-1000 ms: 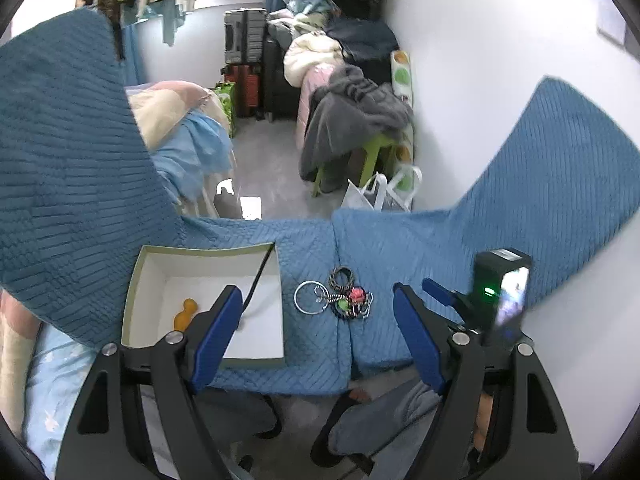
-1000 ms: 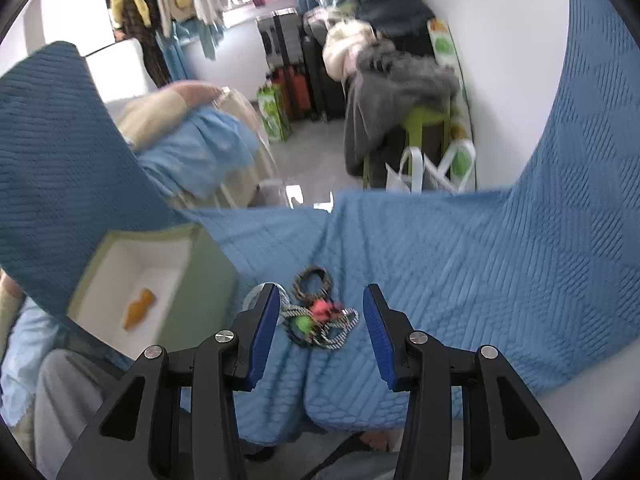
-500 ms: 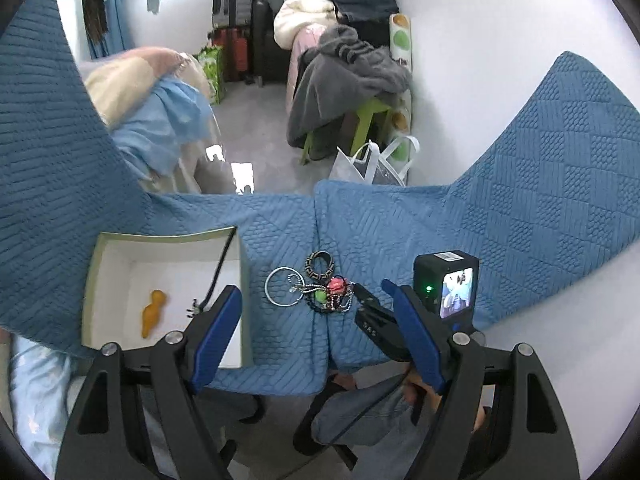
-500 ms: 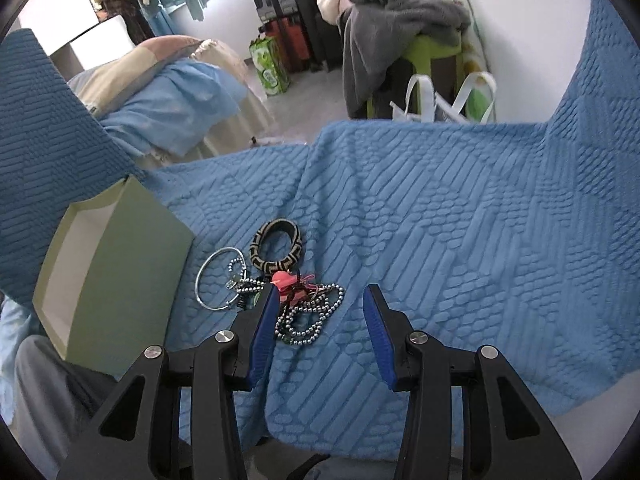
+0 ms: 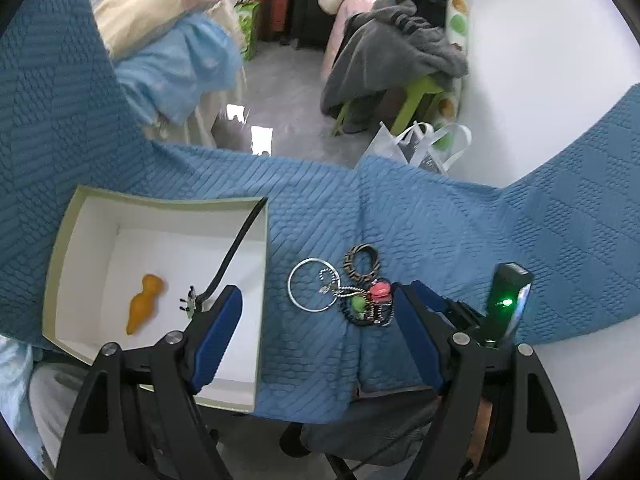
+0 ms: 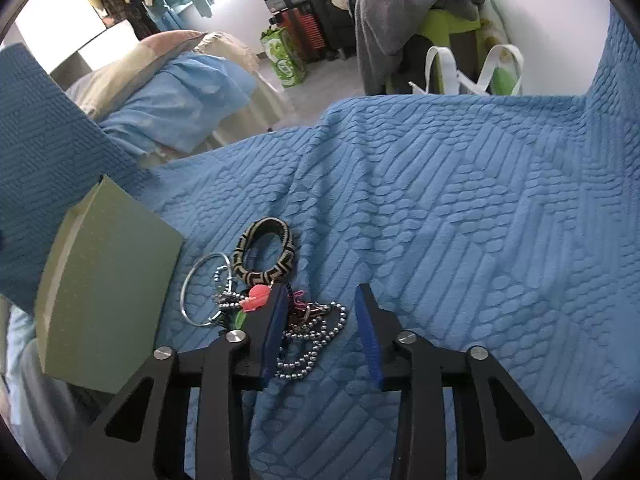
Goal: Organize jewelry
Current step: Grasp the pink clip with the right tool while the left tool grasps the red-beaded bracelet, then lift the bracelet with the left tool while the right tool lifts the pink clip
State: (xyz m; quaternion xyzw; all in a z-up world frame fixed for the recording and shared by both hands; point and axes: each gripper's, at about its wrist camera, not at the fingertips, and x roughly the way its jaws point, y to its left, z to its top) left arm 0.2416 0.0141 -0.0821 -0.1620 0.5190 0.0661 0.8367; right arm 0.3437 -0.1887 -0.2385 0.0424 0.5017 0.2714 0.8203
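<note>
A pile of jewelry lies on the blue quilted blanket: a silver bangle, a woven black-and-tan bracelet, a pink charm, a green charm and a beaded chain. My right gripper is open, low over the beaded chain, fingers on either side of it. My left gripper is open, above the pile and the open box, which holds an orange piece and a small dark item.
The box shows as a green wall left of the pile in the right wrist view. A black strap hangs into the box. Beyond the blanket's edge are a bed with pillows, a chair with clothes and bags.
Both grippers have come down and forward toward the jewelry pile. The right gripper now straddles the beaded chain; the jewelry itself has not moved.
</note>
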